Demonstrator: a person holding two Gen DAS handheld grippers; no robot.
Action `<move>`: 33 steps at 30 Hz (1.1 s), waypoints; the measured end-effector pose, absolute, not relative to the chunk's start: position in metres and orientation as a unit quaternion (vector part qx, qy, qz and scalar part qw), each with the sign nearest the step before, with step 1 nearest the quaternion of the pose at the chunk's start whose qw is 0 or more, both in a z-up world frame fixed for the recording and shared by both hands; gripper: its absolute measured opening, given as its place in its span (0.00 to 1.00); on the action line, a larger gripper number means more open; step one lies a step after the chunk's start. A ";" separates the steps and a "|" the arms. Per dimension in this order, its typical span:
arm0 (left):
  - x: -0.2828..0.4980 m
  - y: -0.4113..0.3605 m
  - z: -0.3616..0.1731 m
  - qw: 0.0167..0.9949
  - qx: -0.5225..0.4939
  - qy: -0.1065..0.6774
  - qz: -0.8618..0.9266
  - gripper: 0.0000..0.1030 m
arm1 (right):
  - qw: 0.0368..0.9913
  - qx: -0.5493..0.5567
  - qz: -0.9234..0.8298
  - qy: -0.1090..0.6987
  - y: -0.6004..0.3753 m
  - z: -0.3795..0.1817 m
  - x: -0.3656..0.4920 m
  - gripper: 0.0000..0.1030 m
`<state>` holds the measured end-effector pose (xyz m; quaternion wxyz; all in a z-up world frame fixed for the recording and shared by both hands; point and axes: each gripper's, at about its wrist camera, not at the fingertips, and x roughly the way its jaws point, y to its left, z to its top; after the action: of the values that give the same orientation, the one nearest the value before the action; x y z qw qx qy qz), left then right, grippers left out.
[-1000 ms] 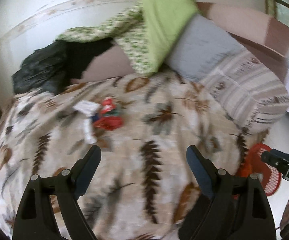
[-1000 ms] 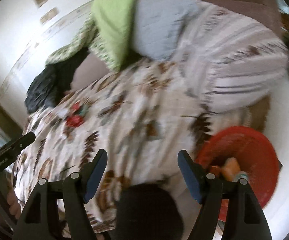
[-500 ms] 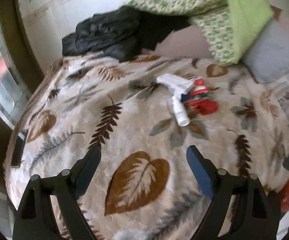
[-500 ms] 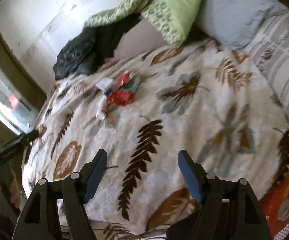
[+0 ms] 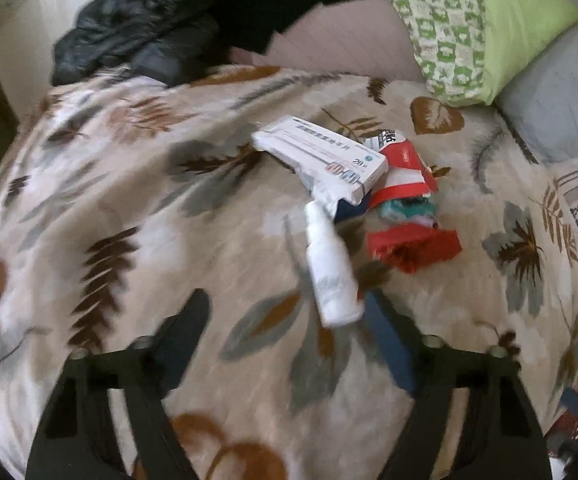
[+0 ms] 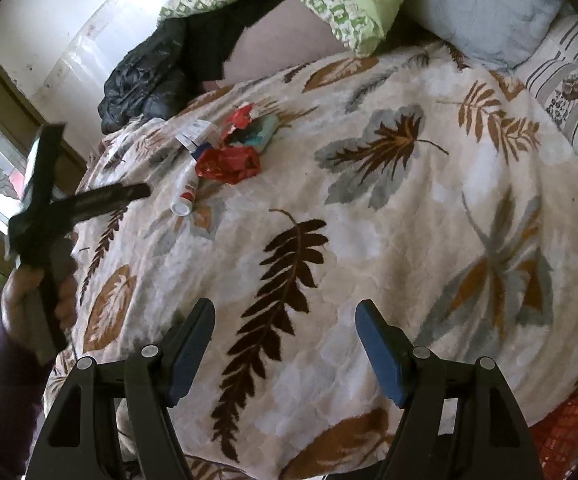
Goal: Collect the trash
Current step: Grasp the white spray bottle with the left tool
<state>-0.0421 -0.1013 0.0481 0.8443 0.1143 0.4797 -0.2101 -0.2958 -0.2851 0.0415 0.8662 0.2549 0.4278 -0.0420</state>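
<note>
A small pile of trash lies on the leaf-patterned blanket (image 5: 129,208): a white medicine box (image 5: 321,156), a white bottle (image 5: 331,276) on its side, red wrappers (image 5: 413,248) and a teal packet (image 5: 405,210). My left gripper (image 5: 287,304) hovers just short of the pile with its jaws closing. The bottle's near end lies beside the right fingertip, and no pad presses on it. My right gripper (image 6: 285,312) stands open and empty over the blanket, well back from the bottle (image 6: 185,194) and red wrapper (image 6: 229,164).
A red mesh basket (image 6: 569,432) sits low at the bed's right edge. A black jacket (image 5: 137,28), a green quilt (image 5: 489,20) and pillows (image 6: 481,4) are heaped at the far side. A hand (image 6: 29,292) holds the left tool by a window.
The left gripper has swung down and in toward the trash pile, which now looms much larger, and its jaws have narrowed. The right gripper has crept slightly closer over the blanket.
</note>
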 end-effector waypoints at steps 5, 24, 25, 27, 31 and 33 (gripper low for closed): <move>-0.009 -0.126 0.014 0.826 0.110 0.506 -0.221 0.68 | 0.864 0.256 -0.032 0.433 -0.287 0.035 -0.287 0.74; -0.056 -0.058 0.007 0.825 0.091 0.520 -0.204 0.28 | 0.889 0.166 0.026 0.425 -0.283 0.040 -0.117 0.74; -0.056 -0.056 0.003 0.824 0.092 0.521 -0.202 0.28 | 0.888 0.165 0.028 0.427 -0.282 0.039 -0.105 0.74; -0.057 -0.053 0.000 0.827 0.085 0.518 -0.203 0.28 | 0.881 0.171 0.035 0.440 -0.279 0.031 -0.082 0.74; -0.055 -0.048 -0.001 0.828 0.066 0.516 -0.207 0.28 | 0.839 0.230 0.137 0.473 -0.261 0.018 -0.070 0.74; -0.054 -0.047 -0.002 0.829 0.059 0.515 -0.212 0.28 | 0.846 0.207 0.160 0.464 -0.249 0.026 -0.082 0.74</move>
<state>-0.0538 -0.0474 -0.0016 0.8287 0.0594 0.5148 -0.2115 -0.0819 -0.2490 0.0264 0.8464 0.2068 0.4639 0.1603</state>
